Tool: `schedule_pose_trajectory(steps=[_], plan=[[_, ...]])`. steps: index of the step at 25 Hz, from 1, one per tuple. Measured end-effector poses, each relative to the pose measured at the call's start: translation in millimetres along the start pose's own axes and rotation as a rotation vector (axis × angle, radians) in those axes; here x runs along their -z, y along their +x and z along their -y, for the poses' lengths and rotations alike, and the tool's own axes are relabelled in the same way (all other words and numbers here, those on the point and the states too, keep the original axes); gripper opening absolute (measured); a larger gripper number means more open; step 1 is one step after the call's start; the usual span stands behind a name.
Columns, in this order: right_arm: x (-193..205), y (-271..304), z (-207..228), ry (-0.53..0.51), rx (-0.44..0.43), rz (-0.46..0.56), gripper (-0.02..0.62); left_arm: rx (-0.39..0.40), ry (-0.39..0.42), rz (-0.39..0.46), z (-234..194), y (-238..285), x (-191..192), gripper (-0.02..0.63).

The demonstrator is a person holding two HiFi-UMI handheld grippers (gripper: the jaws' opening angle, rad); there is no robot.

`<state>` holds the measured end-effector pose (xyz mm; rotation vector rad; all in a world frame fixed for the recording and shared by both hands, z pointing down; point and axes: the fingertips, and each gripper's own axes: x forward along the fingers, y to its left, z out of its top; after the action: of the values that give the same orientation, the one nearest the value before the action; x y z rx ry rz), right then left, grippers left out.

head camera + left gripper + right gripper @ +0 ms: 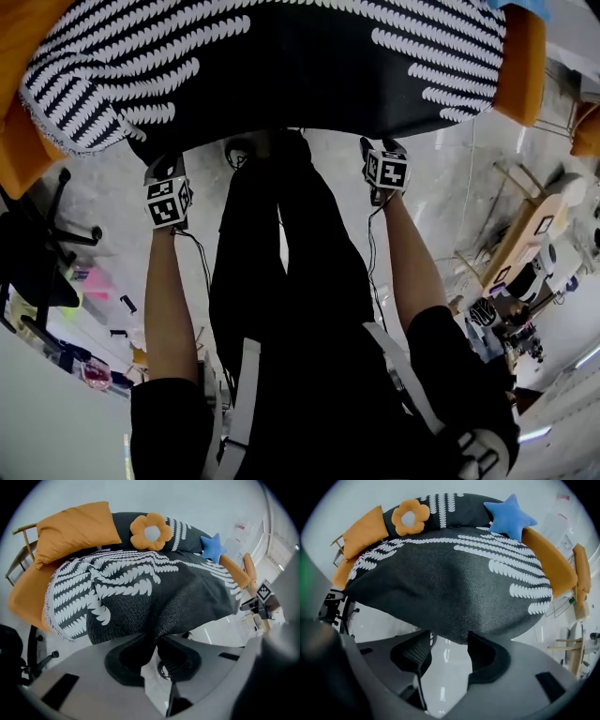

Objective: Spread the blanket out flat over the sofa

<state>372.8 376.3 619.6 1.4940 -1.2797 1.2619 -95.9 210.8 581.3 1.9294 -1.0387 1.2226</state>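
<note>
— Nearest the lens, what is held by the left gripper [156, 641]?
— A fold of the black woven blanket with rows of white leaf marks [178, 597] is pinched between its closed jaws, at the front hem.
— Where is that blanket laid?
— It is draped over the seat and back of the orange upholstered sofa [548, 564], with its long axis run from end to end. The left part is seen rumpled, the right part smooth.
— Is it gripped by the right gripper [449, 641]?
— No. Those jaws are spread apart and nothing is clasped. The hem is hung just beyond them, so a short reach forward is judged to be needed before the cloth can be drawn flat.
</note>
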Motion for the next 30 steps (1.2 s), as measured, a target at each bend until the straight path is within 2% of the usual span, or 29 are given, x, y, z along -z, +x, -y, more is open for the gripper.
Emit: schedule_pose_trajectory(steps=[4,10,16,22,25,30], plan=[[-22.2,1.0,-28.5,-0.057,-0.07,0.021,0.265,0.058,-0.051,0.044,13.2,-3.9,-2.4,0.163],[-77.1,-4.7,-79.9,-0.16,-0.194,0.081,0.265,0.062,-0.158,0.103,17.4,-26.6,-12.2,0.236],[-119.1,-19.1,-122.5,-0.311,-0.282,0.141,0.265,0.001,-0.242,0.182,11.5,-66.6,-26.0,0.236],[-158.2,-22.3,-178.3,-0.392,-0.337,0.189,0.265,-0.086,-0.32,0.233,-26.6,-75.7,-30.8,0.236],[-170.2,-24.2,-213.5,-0.42,-0.358,0.202,0.265,-0.088,-0.323,0.242,-38.4,-69.5,-34.7,0.236],[-182.0,-35.2,-282.7,-0.443,-0.386,0.231,0.265,-0.064,-0.386,0.25,-75.5,-67.3,-26.8,0.236]])
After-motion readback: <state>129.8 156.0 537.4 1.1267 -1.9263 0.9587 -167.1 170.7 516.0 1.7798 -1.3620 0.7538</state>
